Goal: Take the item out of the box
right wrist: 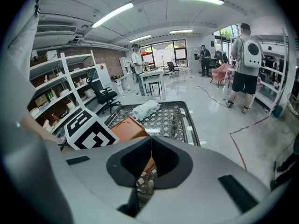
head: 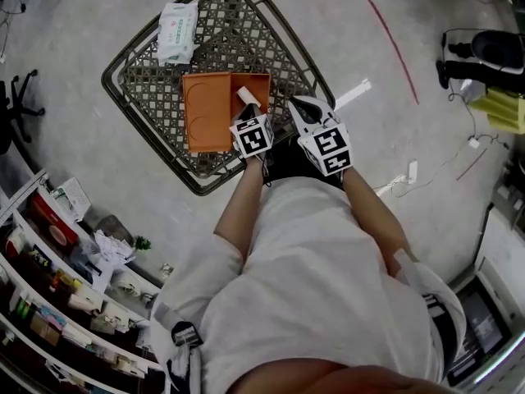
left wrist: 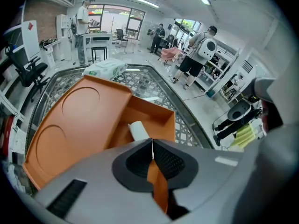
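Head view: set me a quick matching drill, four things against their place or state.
Things:
1. white item
2. wipes pack
3. lid
4. left gripper

Place or state:
A. shut
B. far side of table
C. inside box
D. lying open beside box

Pairs: 1-C, 2-B, 3-D, 4-A

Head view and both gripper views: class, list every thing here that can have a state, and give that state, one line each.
Orange box: open.
Lid: swung fully back, lying flat beside the box.
White item: inside the box, not yet taken out.
Wipes pack: lying on the lattice table, apart from the box.
Left gripper: jaws together, holding nothing.
Right gripper: jaws together, holding nothing.
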The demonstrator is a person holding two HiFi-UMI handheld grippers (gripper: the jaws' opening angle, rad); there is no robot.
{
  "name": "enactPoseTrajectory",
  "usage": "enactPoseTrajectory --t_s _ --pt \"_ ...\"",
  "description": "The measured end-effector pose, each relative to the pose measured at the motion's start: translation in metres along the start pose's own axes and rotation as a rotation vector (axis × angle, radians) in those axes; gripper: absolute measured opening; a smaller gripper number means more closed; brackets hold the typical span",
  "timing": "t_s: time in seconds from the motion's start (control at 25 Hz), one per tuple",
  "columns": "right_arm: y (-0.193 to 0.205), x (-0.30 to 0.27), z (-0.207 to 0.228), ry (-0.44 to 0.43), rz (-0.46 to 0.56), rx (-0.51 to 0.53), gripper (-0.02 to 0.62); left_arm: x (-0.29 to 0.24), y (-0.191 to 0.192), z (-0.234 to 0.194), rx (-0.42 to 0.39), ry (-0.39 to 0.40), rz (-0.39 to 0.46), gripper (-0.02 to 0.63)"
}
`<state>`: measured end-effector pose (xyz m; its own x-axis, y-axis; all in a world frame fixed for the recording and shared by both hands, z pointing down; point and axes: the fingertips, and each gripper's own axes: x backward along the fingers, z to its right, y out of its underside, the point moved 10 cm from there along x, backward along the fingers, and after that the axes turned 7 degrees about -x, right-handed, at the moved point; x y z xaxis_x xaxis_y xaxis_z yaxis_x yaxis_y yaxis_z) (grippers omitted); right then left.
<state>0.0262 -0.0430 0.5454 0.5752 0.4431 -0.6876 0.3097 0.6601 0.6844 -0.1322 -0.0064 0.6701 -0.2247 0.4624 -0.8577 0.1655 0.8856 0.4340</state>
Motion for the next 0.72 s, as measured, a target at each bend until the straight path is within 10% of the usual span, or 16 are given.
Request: enactPoseTrajectory --t_s 0.72 --pt "0.006 0.002 0.007 0.05 -0.014 -0.034 0.005 -0.023 0.003 -0.013 0.115 -0.028 -0.08 0.129"
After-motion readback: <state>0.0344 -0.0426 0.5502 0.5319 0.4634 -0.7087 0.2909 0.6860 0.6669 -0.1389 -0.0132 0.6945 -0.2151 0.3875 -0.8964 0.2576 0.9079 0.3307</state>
